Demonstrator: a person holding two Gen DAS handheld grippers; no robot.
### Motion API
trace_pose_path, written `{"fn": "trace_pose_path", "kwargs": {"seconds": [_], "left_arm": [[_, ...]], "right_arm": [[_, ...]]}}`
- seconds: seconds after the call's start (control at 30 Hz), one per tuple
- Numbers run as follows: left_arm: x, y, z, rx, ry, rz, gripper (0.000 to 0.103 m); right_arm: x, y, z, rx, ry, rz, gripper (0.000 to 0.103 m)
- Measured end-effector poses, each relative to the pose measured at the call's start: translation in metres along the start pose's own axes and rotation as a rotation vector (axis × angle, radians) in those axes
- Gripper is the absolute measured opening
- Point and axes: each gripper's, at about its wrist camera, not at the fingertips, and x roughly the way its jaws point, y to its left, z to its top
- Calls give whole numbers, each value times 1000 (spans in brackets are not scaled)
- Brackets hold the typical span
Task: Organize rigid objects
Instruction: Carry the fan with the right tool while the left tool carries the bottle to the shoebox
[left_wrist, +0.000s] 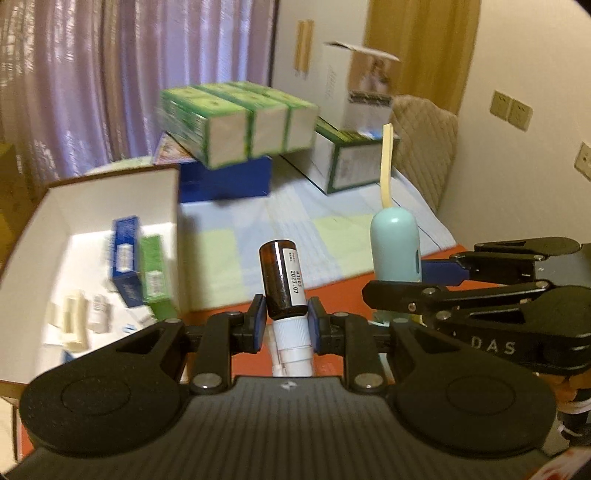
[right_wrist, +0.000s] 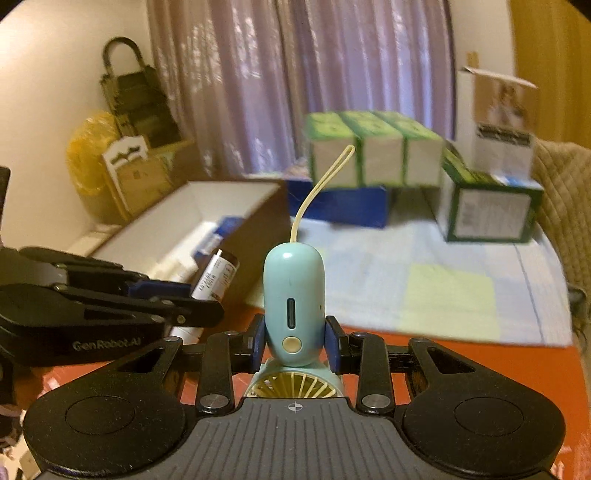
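Left gripper (left_wrist: 284, 319) is clenched on a brown bottle (left_wrist: 282, 282), white cap toward me, held up over the orange table (left_wrist: 332, 291) near its front edge. My right gripper (right_wrist: 295, 341) grasps a pale blue handheld fan (right_wrist: 293, 299) by its handle, just beside. An open white box (left_wrist: 110, 206) sits at the table's left edge.

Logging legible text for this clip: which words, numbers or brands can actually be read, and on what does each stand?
"2027.07": white label of the brown bottle held in the left gripper.
"GenRobot.AI": side of the left gripper, right wrist view.
"DAS": side of the right gripper, left wrist view; only these letters show.
A code line beside the date on the bottle: too small to read surely.
Green boxes, tall white box, items in the white box: print blurred.
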Motion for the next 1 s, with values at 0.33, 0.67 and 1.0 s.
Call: {"fn": "trace_pose_path", "kwargs": {"seconds": [0.33,0.67,1.0], "left_arm": [[-35,78,14,-30,-56,114,20],[-26,163,24,-44,-30,173,20],[26,229,34,-15,60,174,20]], "right_arm": [[32,66,52,-14,-52,131,30],[103,120,88,5,-19,197,30],[188,139,106,41,53,154,30]]}}
